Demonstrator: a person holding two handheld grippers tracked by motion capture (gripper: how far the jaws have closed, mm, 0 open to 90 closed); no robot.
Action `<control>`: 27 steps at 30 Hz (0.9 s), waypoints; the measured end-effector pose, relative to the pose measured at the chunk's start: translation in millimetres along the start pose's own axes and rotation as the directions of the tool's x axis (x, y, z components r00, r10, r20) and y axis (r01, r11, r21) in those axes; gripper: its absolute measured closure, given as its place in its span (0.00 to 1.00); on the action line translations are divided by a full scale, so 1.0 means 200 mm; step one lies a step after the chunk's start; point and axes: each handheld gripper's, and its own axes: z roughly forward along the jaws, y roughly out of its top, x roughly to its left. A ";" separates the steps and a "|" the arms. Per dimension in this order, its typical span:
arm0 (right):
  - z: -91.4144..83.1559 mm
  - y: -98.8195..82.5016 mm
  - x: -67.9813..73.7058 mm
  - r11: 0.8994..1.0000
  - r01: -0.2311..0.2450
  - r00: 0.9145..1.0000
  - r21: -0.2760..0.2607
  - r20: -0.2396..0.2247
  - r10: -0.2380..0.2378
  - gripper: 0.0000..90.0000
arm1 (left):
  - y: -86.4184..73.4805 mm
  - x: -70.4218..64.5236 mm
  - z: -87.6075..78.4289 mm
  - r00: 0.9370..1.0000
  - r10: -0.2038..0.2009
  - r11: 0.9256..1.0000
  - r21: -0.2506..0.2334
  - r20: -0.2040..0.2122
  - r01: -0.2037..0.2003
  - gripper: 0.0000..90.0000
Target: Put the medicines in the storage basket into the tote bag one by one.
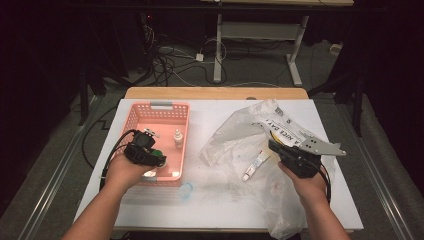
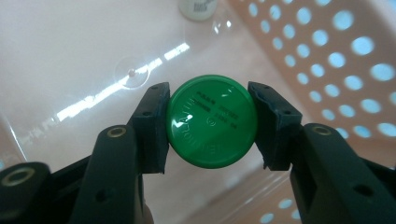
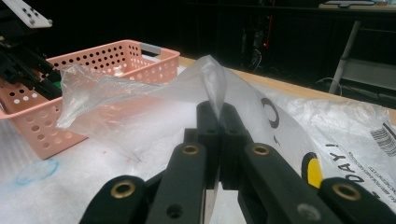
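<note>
1. Gripping green cap (image 2: pixel 211 121) between both pads of left gripper (image 2: pixel 208 122); cap face turned toward left gripper view's camera, raised lettering legible but too small to read.
2. Positioned over pink basket (image 1: pixel 131 118) at 9 o'clock on table (image 1: pixel 210 200) in high view; left gripper (image 1: pixel 150 154) near basket's 6 o'clock end, green cap (image 1: pixel 156 153) showing at its tip.
3. Standing inside basket toward 3 o'clock wall: small white bottle (image 1: pixel 178 138), apart from cap.
4. Clamped shut on clear plastic bag (image 3: pixel 154 100): right gripper (image 3: pixel 217 109), pinching a raised fold of film.
5. Spread at 3 o'clock on table: plastic bag (image 1: pixel 235 135), with small tube (image 1: pixel 255 164) lying at 9 o'clock of right gripper (image 1: pixel 277 147).
</note>
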 end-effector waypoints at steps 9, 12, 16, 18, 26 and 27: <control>0.00 0.00 0.00 1.000 0.001 1.000 0.000 0.001 -0.001 1.00 | -0.09 -0.04 -0.07 1.000 0.005 0.988 -0.154 0.021 -0.001 0.56; 0.00 0.00 0.01 1.000 0.005 1.000 -0.001 0.001 -0.005 1.00 | -0.11 -0.05 -0.08 1.000 0.004 0.980 -0.199 0.020 0.000 0.56; 0.00 0.00 0.00 1.000 0.006 1.000 0.000 0.002 -0.006 1.00 | -0.16 -0.07 -0.09 1.000 -0.005 0.964 -0.265 0.024 0.011 0.56; 0.00 0.00 0.01 1.000 0.005 1.000 0.002 0.003 -0.005 1.00 | -0.18 -0.08 -0.10 1.000 -0.012 0.953 -0.303 0.024 0.018 0.56; 0.01 -0.01 0.01 1.000 0.011 1.000 0.006 0.002 -0.011 1.00 | -0.26 -0.14 -0.11 1.000 -0.011 0.912 -0.410 0.014 0.016 0.56; 0.01 -0.01 0.01 1.000 0.013 1.000 0.005 0.002 -0.013 1.00 | -0.26 -0.15 -0.11 1.000 -0.015 0.906 -0.422 0.013 0.019 0.56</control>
